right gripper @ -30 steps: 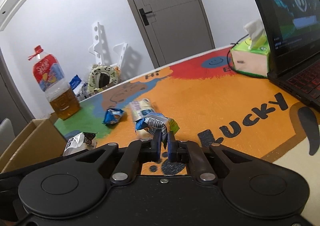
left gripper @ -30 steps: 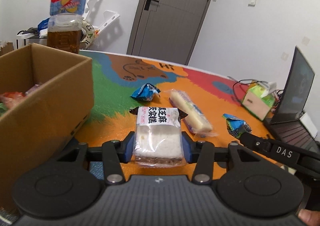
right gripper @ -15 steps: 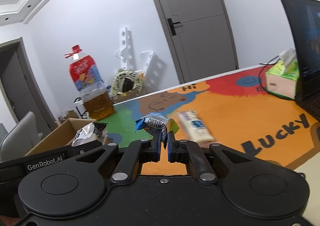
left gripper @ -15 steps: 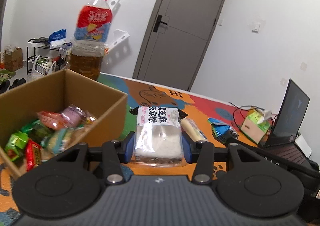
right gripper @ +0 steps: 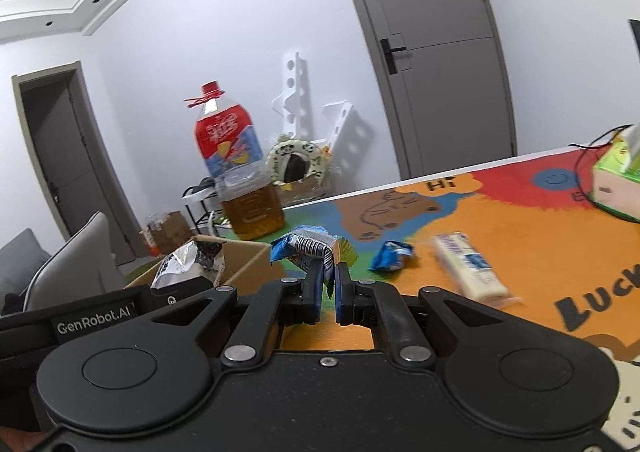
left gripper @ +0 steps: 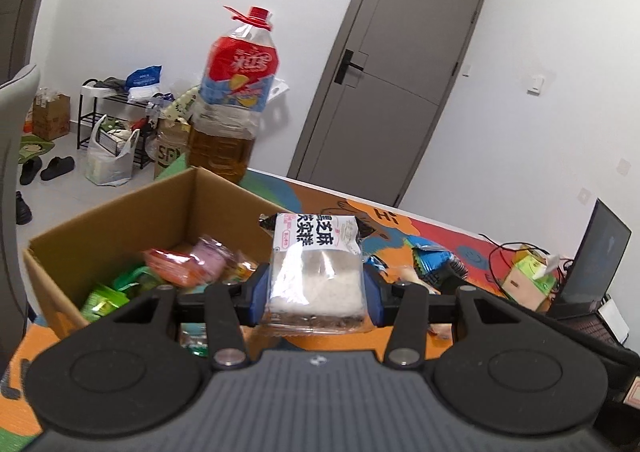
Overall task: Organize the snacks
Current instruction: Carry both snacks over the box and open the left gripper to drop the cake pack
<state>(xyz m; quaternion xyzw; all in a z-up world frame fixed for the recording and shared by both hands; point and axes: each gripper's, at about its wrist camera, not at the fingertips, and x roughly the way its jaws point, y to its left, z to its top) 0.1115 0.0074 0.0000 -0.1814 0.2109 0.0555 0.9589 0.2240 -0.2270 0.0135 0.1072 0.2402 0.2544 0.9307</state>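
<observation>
White cake packet (left gripper: 316, 272) fills left claw (left gripper: 316, 292); right claw (right gripper: 329, 284) pinches blue wrapper (right gripper: 308, 248).

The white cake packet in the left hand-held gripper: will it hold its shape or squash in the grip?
The cake packet probably gives a little: clear film wraps a soft-looking white slab, clamped between the left hand-held gripper pads. It stands upright unsupported, so it seems fairly light and self-supporting. The glossy wrapper may be slippery, though it sits level now above the cardboard box.

Glossy clear-plastic white cake packet (left gripper: 316, 272) between matt black plastic left gripper (left gripper: 316, 292) fingers; left of it, matt brown corrugated cardboard box (left gripper: 100, 236).
</observation>
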